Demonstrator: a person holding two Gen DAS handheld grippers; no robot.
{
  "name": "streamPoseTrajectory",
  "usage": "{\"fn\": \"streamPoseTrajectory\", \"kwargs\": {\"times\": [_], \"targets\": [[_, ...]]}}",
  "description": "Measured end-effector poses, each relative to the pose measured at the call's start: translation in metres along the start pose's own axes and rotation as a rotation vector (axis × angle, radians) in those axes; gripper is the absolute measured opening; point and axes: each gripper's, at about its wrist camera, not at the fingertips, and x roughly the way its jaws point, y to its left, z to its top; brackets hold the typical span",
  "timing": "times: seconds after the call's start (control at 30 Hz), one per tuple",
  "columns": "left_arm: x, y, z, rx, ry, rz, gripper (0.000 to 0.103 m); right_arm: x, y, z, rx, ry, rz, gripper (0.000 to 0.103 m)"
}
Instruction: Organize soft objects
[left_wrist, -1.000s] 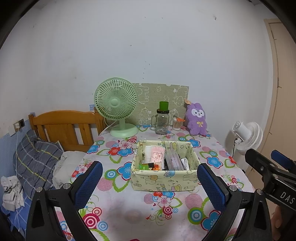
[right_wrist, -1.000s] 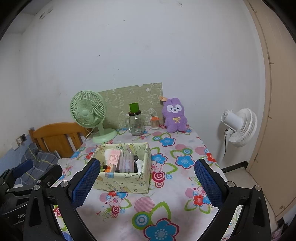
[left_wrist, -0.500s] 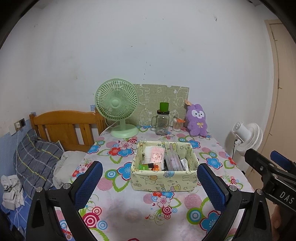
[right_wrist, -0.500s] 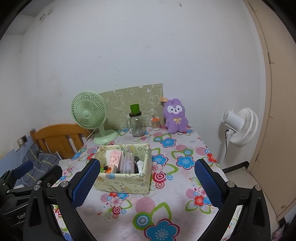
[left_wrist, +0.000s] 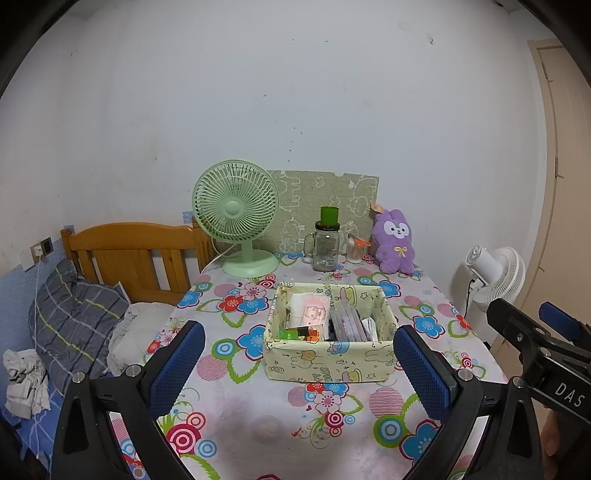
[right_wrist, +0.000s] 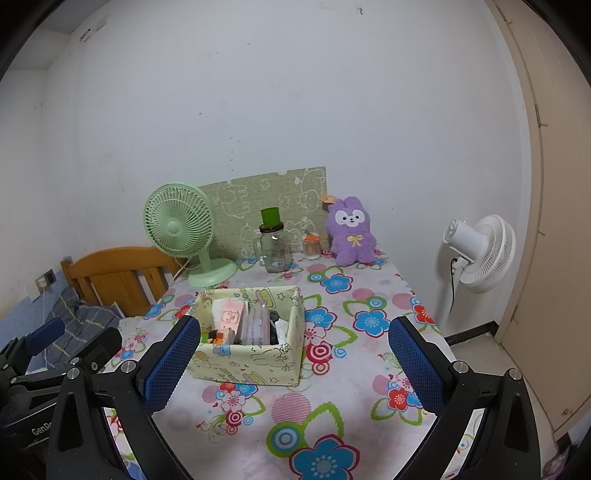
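A purple plush bunny (left_wrist: 393, 242) sits upright at the table's far right, against the wall; it also shows in the right wrist view (right_wrist: 351, 232). A pale yellow fabric box (left_wrist: 327, 360) holding several small items stands mid-table, also in the right wrist view (right_wrist: 251, 360). My left gripper (left_wrist: 297, 363) is open and empty, hovering above the near edge in front of the box. My right gripper (right_wrist: 291, 363) is open and empty, to the right of the left one. Both are well short of the bunny.
A green desk fan (left_wrist: 238, 216), a glass jar with a green lid (left_wrist: 325, 242) and a small cup of sticks (left_wrist: 355, 251) line the far edge. A white standing fan (right_wrist: 476, 251) is right of the table. A bed with a wooden headboard (left_wrist: 129, 251) lies left.
Both grippers have risen slightly and stayed open. Nothing on the table has moved.
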Motion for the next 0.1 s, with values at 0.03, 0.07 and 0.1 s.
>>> {"fn": "streamPoseTrajectory", "kwargs": {"times": [0.03, 0.07, 0.1], "targets": [[0.0002, 0.0003, 0.0, -0.002, 0.001, -0.001, 0.103, -0.0002, 0.0, -0.0002, 0.002, 0.001, 0.001, 0.103], [0.0001, 0.0002, -0.0002, -0.003, 0.002, -0.002, 0.103, -0.0004, 0.0003, -0.0001, 0.002, 0.001, 0.001, 0.103], [0.0001, 0.0002, -0.0001, -0.003, 0.002, -0.003, 0.103, -0.0008, 0.0005, -0.0002, 0.002, 0.002, 0.002, 0.103]]}}
